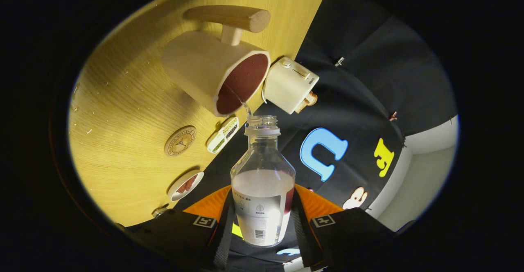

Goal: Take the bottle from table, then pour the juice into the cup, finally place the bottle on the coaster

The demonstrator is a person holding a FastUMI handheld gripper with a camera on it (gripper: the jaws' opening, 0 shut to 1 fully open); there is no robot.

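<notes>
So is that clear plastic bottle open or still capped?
Open. The clear plastic bottle, clamped in the hand-held gripper, has a bare threaded neck, and a thin stream runs from it into the cream cup with a wooden handle.

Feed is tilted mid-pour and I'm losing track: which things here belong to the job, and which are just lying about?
Job:
bottle, clamped between the gripper fingers, tipped toward the cup
cup, wooden handle, stream running in
coaster, round, bare

Lying about:
white box beside the cup
small packet
small dish
</notes>
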